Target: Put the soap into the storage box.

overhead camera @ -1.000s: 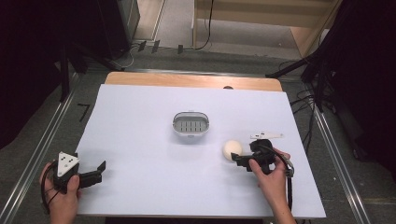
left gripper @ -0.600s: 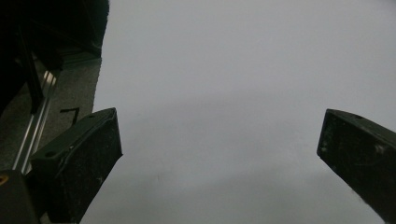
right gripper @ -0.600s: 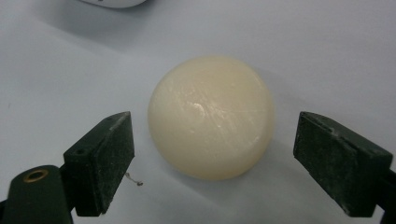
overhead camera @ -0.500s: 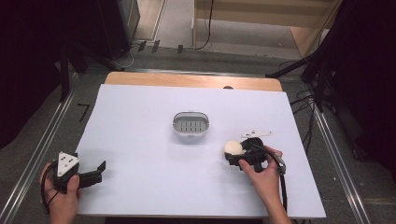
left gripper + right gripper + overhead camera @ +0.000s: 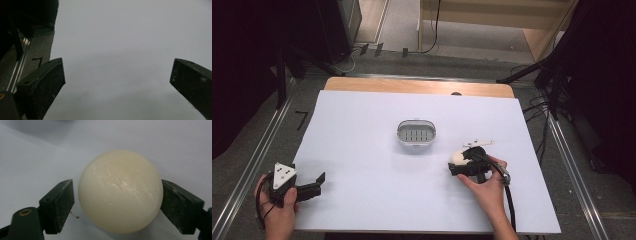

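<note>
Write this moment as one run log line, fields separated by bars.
right claw: around cream ball, grip unclear | left claw: open, empty | basket: mid-table, apart

1. No legible text, label, brand name or number appears on any surface in the high view, the left gripper view or the right gripper view.
2. One mark is visible: a dark angular mark (image 5: 302,119), shaped like the figure 7 or a corner bracket, on the grey floor just beside the left edge of the table (image 5: 362,210). The same mark (image 5: 38,60) appears in the left gripper view. Whether it is a numeral or a position marker cannot be determined.
</note>
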### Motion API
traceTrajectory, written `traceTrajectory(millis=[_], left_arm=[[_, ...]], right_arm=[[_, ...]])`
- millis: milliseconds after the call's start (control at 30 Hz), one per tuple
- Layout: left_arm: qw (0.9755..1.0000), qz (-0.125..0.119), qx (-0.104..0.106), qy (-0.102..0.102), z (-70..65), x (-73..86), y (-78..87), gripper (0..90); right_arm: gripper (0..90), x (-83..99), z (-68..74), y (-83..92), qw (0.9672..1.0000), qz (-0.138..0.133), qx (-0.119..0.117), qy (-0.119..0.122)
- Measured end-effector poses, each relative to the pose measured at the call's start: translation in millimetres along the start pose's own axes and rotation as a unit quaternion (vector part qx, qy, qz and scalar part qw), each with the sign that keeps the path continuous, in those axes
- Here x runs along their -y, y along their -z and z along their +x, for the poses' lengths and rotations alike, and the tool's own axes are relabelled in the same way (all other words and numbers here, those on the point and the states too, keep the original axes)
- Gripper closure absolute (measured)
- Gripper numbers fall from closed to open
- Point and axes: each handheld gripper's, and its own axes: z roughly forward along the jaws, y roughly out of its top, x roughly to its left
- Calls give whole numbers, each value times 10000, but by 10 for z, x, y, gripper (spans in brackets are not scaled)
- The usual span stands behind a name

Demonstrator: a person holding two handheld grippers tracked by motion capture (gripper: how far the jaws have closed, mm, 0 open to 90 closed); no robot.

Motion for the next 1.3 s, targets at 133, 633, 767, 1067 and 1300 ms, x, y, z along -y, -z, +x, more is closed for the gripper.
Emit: traceTrajectory(millis=[133,633,767,1067,1300], left_arm=[[10000,-2,1,-2,-1,0,0,4],[10000,1,-3,-1,0,0,0,4],[10000,1,-3,0,0,0,0,4],[10000,5,-4,0,0,0,0,4],[10000,11,-15,-3,0,-1,1,4]], right_arm=[[236,4,-9,-8,9999,-27,69,-106],[245,19,32,-19,9998,-33,175,-71],[246,20,45,-12,9998,-54,197,-44],[246,-40,27,66,9998,-133,118,-97],[246,-70,46,80,9999,-147,62,-58]])
